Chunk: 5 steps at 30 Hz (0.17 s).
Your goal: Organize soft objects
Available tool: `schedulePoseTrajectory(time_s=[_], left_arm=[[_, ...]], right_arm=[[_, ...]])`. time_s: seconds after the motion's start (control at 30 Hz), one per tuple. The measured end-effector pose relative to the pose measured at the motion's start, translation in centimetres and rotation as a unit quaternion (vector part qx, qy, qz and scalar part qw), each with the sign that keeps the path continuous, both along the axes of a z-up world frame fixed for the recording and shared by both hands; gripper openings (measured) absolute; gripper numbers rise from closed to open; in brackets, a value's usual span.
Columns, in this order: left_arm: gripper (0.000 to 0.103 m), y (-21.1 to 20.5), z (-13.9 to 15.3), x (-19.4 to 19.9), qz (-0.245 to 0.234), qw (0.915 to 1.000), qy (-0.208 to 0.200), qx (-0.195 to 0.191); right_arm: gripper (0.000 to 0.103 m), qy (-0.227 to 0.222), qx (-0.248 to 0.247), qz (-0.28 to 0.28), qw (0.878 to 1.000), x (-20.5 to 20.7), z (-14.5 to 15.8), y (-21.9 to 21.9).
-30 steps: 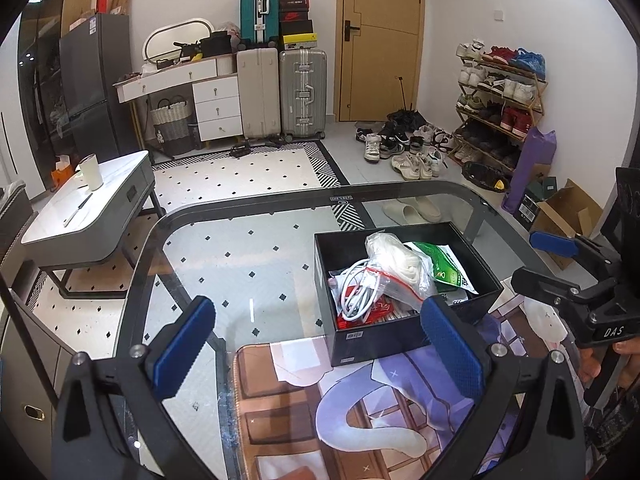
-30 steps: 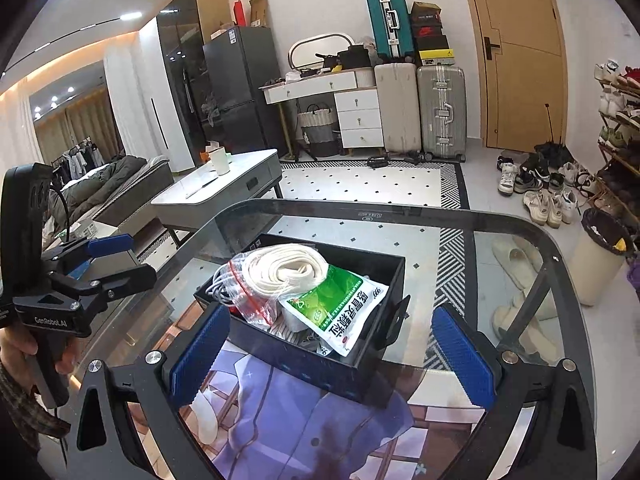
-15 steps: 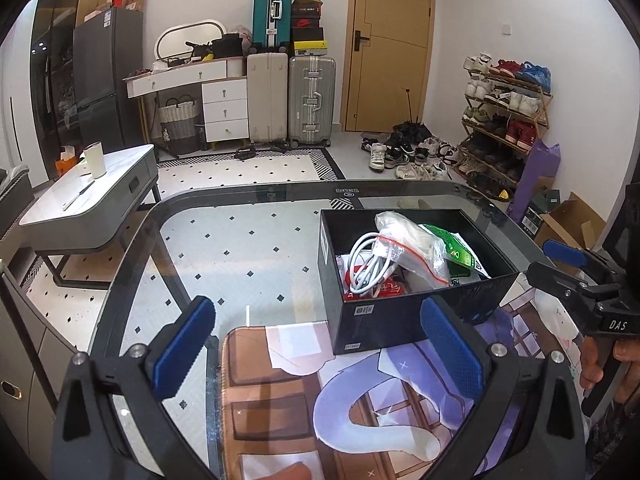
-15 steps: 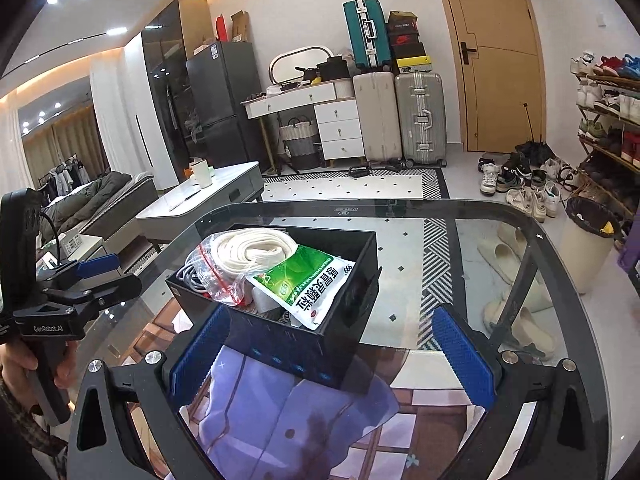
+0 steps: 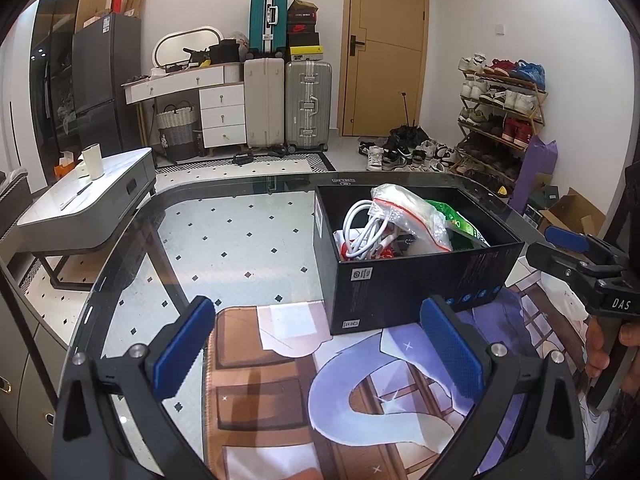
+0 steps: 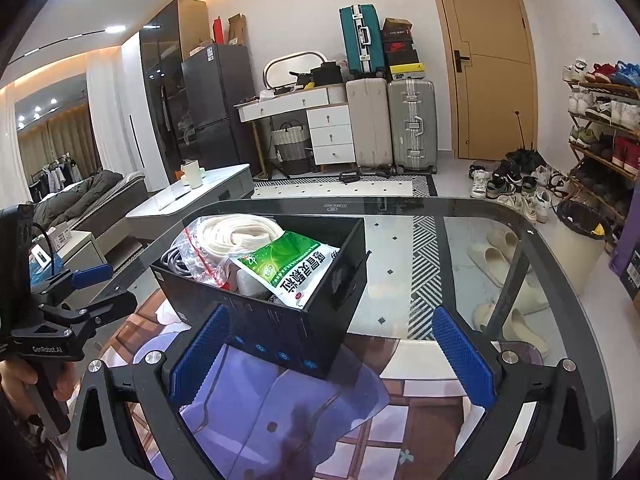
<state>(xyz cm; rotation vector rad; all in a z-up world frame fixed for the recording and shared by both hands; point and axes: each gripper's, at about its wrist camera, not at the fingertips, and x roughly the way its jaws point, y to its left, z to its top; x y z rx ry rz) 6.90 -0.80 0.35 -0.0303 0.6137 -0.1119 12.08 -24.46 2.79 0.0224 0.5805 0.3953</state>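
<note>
In the centre right of the left wrist view, a black box [image 5: 416, 280] sits on a glass table [image 5: 224, 240], its near edge resting on a printed mat [image 5: 280, 380] that covers the lower part of the frame. Inside the box lie a coil of white cable [image 5: 366, 232], a clear bag with a red seal [image 5: 412, 216] and a green packet [image 5: 464, 226]. The left tongs [image 5: 316, 356] hang spread wide at the bottom of the frame, blue pads [image 5: 184, 346] apart over the mat, holding nothing. In the right wrist view the box fills the centre left, the green packet leaning on its near rim. The right tongs [image 6: 330, 356] are likewise spread wide and empty, their left pad in front of the box's near wall. A hand [image 6: 24, 380] holds the left tongs at the lower left.
</note>
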Motion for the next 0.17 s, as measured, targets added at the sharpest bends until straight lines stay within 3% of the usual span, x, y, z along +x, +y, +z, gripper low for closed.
schedulePoseTrajectory(time_s=[0.17], left_arm=[[0.103, 0.12, -0.23, -0.19, 0.002, 1.0000, -0.006, -0.007]], right_arm=[[0.102, 0.000, 0.002, -0.001, 1.000, 0.00, -0.14, -0.14]])
